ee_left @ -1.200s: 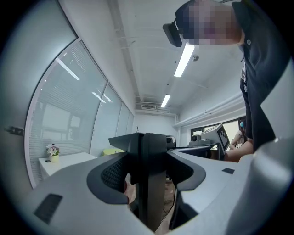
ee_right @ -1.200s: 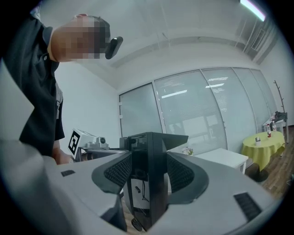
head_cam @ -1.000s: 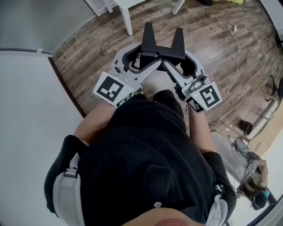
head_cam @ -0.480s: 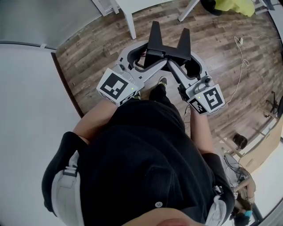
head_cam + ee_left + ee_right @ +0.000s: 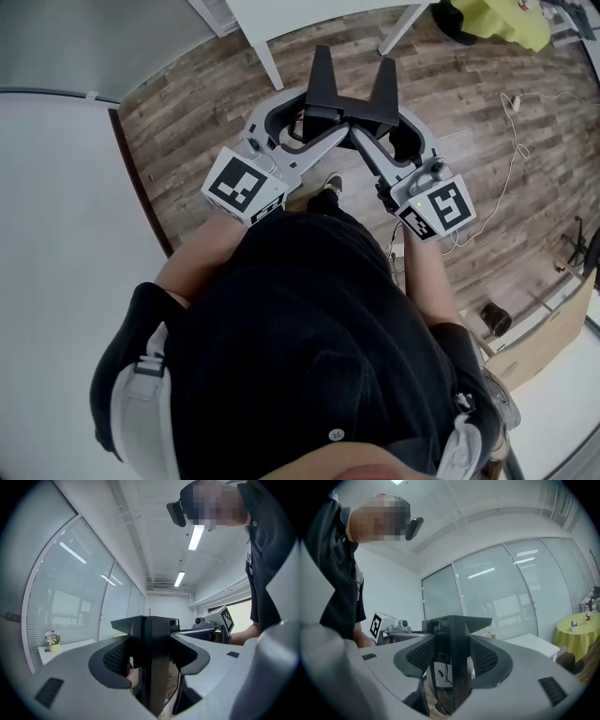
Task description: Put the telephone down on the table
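Observation:
No telephone shows in any view. I hold both grippers in front of my body, above the wooden floor (image 5: 197, 112), angled toward each other so that they cross. My left gripper (image 5: 380, 89) is shut, its black fingers (image 5: 150, 667) pressed together with nothing between them. My right gripper (image 5: 319, 80) is shut too, and its fingers (image 5: 454, 667) are also bare. Each gripper view catches the other gripper's marker cube. A white table (image 5: 309, 11) stands just ahead at the top of the head view.
A white table leg (image 5: 267, 56) and a second leg (image 5: 398, 28) rise ahead. A yellow-green cloth (image 5: 487, 21) lies at the far right. A white cable (image 5: 516, 131) trails over the floor. A pale partition (image 5: 56, 234) fills the left. A flower pot (image 5: 52, 641) sits on a white tabletop.
The floor has slid toward me in the head view and the white table has come closer. Both grippers stay shut and crossed in the same pose.

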Motion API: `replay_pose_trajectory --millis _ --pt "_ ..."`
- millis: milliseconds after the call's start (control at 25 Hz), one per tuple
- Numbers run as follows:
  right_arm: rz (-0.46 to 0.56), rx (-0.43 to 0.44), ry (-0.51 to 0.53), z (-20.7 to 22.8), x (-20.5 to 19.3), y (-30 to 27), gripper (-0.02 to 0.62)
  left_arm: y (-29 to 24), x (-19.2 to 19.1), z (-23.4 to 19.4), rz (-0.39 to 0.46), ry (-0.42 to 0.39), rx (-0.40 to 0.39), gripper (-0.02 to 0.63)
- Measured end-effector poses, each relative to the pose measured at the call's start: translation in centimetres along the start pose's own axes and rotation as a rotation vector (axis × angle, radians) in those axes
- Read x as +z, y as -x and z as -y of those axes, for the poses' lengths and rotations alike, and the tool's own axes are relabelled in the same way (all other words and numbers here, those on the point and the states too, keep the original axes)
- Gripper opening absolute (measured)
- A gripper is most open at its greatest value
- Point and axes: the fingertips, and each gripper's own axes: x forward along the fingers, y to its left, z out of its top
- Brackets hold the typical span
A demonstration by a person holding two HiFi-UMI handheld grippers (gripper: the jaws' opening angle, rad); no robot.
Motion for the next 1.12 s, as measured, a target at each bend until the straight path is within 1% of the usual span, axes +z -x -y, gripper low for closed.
replay_pose_trajectory --millis 280,600,920,1120 --pt "-0.010 0.038 -0.012 4.3 0.5 0.9 0.235 -4.3 0.2 -0.2 -0.010 0.000 0.038 0.262" --pt "-0.013 0.078 -0.021 7.7 0.9 1.0 0.235 -7.4 0.3 -1.0 -0.023 0.001 0.080 0.262" --pt "-0.019 0.100 -0.030 9.9 0.8 -2.1 0.235 -8.7 0.3 -4.4 -0.022 0.000 0.098 0.262" --pt "-0.026 0.081 -0.028 12.0 0.9 -5.3 0.235 -9.7 0.3 -8.2 -0.012 0.011 0.081 0.262"
